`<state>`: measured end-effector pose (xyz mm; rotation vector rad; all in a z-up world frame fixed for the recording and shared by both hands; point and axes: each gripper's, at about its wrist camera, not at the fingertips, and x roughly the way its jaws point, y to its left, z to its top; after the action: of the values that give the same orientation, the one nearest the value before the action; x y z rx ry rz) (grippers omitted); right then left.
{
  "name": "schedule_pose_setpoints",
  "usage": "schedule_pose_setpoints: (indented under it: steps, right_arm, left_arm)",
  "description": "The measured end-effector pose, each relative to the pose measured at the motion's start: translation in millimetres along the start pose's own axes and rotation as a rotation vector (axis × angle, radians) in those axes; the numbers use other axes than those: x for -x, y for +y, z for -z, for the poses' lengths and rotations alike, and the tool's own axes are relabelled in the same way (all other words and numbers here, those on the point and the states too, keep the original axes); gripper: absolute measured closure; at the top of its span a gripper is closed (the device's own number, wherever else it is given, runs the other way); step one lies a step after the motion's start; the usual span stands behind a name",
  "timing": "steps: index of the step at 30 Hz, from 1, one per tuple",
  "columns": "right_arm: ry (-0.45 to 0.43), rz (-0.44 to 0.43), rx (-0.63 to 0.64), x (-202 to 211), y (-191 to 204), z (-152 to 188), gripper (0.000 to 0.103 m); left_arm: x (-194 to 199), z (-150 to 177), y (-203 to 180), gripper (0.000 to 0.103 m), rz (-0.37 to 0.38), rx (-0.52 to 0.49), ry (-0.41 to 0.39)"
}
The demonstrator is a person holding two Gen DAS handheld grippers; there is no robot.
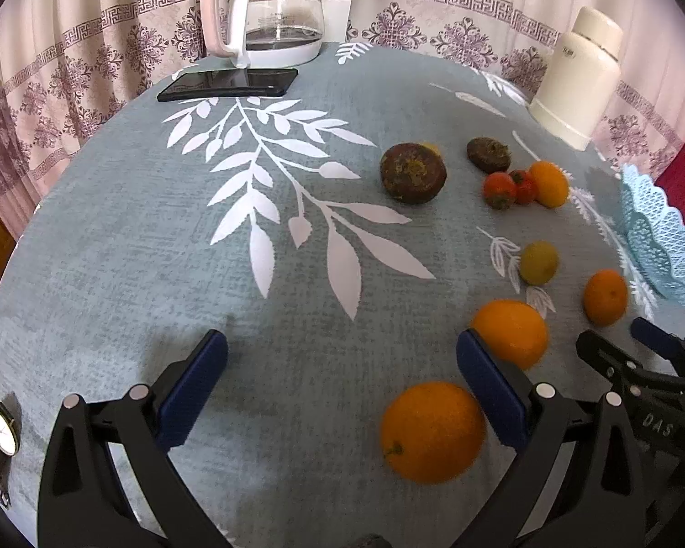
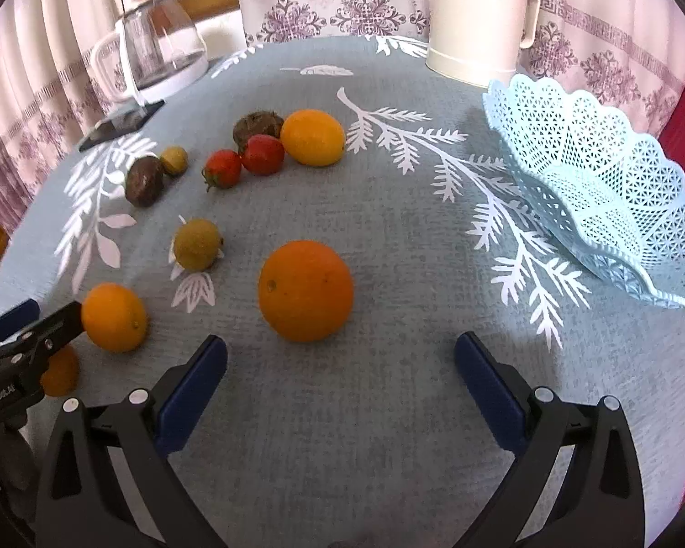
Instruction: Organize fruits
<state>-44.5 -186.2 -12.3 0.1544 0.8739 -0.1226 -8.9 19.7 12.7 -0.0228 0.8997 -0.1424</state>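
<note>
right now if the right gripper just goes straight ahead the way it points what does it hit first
Most likely the big orange. It sits just ahead of the open right gripper, slightly toward its left finger. Depth is hard to judge through the fisheye, so the fingers might straddle it rather than bump it. The blue basket lies well off to the right.

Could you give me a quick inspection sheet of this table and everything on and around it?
Surface: round table under grey-blue cloth with white leaf print.
Job's things: round oranges, two red strawberries, small greenish fruits, dark brown wrinkled fruits, all loose on the cloth; pale blue lattice plastic basket holds nothing.
Clutter: glass kettle, black phone, cream jug, wristwatch.
Grippers: left gripper and right gripper both open, holding nothing.
Cables: nothing seen.
Surroundings: patterned curtains.
</note>
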Motion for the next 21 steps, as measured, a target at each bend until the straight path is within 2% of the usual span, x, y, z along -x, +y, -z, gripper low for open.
schedule_pose_setpoints:
  steps: [5,11,16,21]
  right_arm:
    - [-0.039,-0.053,-0.059,14,-15,3,0.005]
    - [-0.09,-0.089,-0.059,32,-19,10,0.005]
    - [-0.136,-0.107,-0.059,46,-21,17,0.005]
    - [-0.166,-0.108,-0.063,51,-22,20,0.005]
  left_arm:
    - [20,5,12,0.002,0.024,0.002,-0.031]
    - [43,12,20,0.002,0.041,0.001,-0.061]
    - [59,27,8,0.002,0.093,-0.047,-0.071]
    - [56,35,-12,0.002,0.121,-0.1,-0.064]
